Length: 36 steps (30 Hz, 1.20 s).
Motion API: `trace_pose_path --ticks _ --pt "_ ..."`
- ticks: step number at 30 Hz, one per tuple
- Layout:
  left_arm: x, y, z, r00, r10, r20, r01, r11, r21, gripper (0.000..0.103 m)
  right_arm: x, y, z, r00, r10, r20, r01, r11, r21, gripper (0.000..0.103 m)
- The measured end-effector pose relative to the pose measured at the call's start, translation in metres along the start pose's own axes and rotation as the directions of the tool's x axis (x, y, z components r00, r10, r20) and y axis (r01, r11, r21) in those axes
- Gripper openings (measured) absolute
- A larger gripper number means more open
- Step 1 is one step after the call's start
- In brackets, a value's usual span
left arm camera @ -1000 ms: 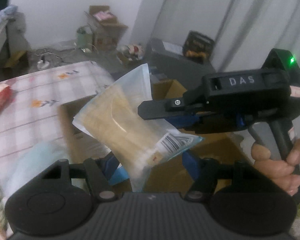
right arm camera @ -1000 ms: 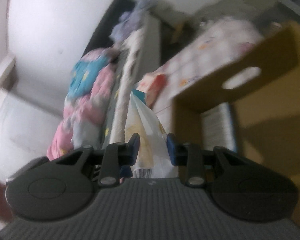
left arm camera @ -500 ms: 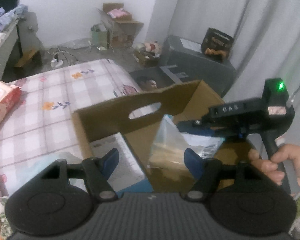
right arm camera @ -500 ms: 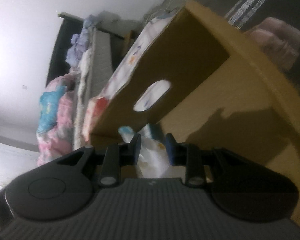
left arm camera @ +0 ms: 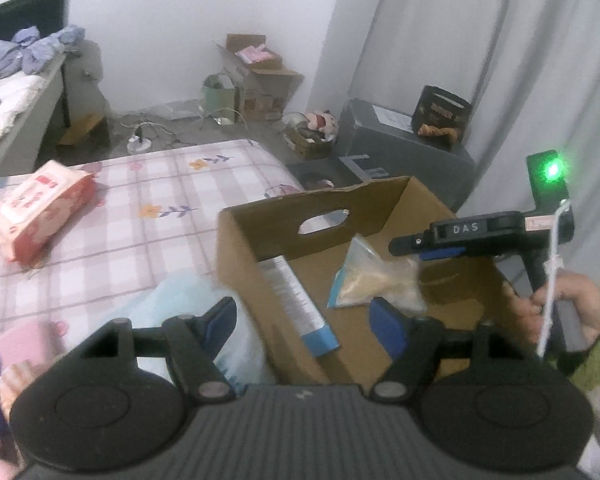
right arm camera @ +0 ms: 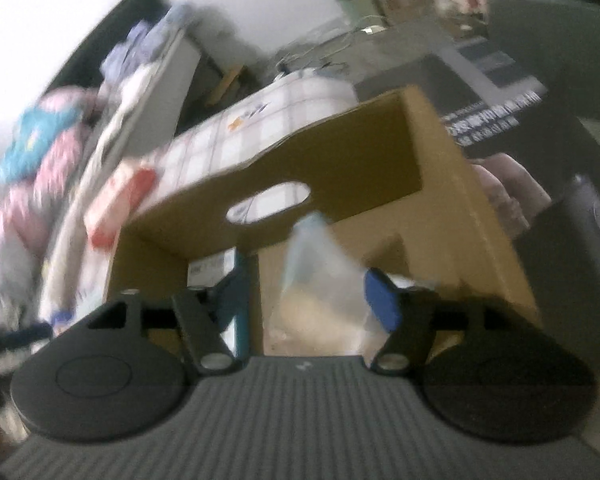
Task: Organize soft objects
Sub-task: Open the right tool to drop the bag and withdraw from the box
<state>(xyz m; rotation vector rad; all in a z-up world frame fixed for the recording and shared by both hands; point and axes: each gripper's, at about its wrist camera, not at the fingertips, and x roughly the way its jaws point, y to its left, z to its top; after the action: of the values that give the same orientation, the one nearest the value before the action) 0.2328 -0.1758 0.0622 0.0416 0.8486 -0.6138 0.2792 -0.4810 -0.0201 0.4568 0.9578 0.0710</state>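
Note:
A clear bag of beige stuff (left arm camera: 376, 280) (right arm camera: 320, 280) lies tilted inside the open cardboard box (left arm camera: 340, 216) (right arm camera: 340, 152). My right gripper (right arm camera: 306, 302) hangs over the box with its jaws opening; the bag sits loose between the blue pads, which do not press on it. In the left wrist view the right gripper (left arm camera: 412, 246) shows side-on just above the bag, held by a hand. My left gripper (left arm camera: 302, 322) is open at the box's near-left corner with nothing held. A white and blue carton (left arm camera: 296, 300) leans inside the box's left wall.
The box stands at the edge of a checked bedspread (left arm camera: 140, 240). A red and pink tissue pack (left arm camera: 36, 208) lies on it at the left, and a pale blue pack (left arm camera: 188, 304) sits beside the box. A grey case (left arm camera: 400, 140) and floor clutter lie beyond.
The right gripper came down into the box with the bag and spread its jaws, letting the bag go. The left gripper drew back, so more of the box shows.

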Motion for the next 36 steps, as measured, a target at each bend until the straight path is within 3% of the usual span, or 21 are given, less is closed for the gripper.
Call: trace_pose_path --ticks 2,7,11,14,19,21,23,25,26,32,36 --pt "-0.012 0.006 -0.008 1.000 0.005 0.013 -0.005 1.000 -0.014 0.076 0.003 0.009 -0.002 0.999 -0.030 -0.017 0.029 0.998 -0.061 0.078" --pt "-0.034 0.023 -0.030 0.999 0.037 0.031 -0.035 0.998 -0.045 0.076 0.022 0.028 -0.004 0.989 -0.139 -0.048 0.125 0.967 -0.224 0.081" --pt "-0.040 0.031 -0.045 0.998 0.055 0.027 -0.053 0.997 -0.064 0.077 0.042 0.039 -0.007 0.966 -0.257 -0.038 0.223 0.895 -0.387 0.081" --pt "-0.042 0.036 -0.054 0.999 0.050 0.010 -0.049 0.996 -0.073 0.077 0.056 0.043 -0.007 0.959 -0.282 -0.039 0.235 0.863 -0.447 0.083" --pt "-0.046 0.041 -0.063 0.999 0.040 0.011 -0.039 0.996 -0.078 0.077 0.071 0.052 -0.013 0.949 -0.308 -0.071 0.204 0.768 -0.606 0.088" --pt "-0.049 0.042 -0.063 0.999 0.040 0.021 -0.039 0.996 -0.076 0.077 0.075 0.052 -0.020 0.935 -0.345 -0.080 0.208 0.719 -0.663 0.089" --pt "-0.051 0.042 -0.064 0.999 0.039 0.029 -0.037 0.996 -0.076 0.077 0.079 0.052 -0.025 0.924 -0.373 -0.088 0.218 0.700 -0.680 0.089" --pt "-0.052 0.042 -0.065 0.999 0.036 0.034 -0.034 0.996 -0.081 0.077 0.080 0.053 -0.025 0.919 -0.384 -0.090 0.235 0.716 -0.657 0.086" --pt "-0.053 0.043 -0.066 0.999 0.035 0.036 -0.032 0.996 -0.084 0.077 0.079 0.053 -0.022 0.919 -0.385 -0.087 0.247 0.734 -0.633 0.077" --pt "-0.056 0.047 -0.074 0.999 0.018 0.042 -0.014 0.994 -0.108 0.077 0.075 0.050 0.002 0.927 -0.356 -0.121 0.282 0.872 -0.400 0.047" --pt "-0.059 0.051 -0.080 0.999 0.010 0.044 -0.005 0.992 -0.130 0.077 0.074 0.047 0.010 0.945 -0.297 -0.138 0.253 0.930 -0.268 0.043"
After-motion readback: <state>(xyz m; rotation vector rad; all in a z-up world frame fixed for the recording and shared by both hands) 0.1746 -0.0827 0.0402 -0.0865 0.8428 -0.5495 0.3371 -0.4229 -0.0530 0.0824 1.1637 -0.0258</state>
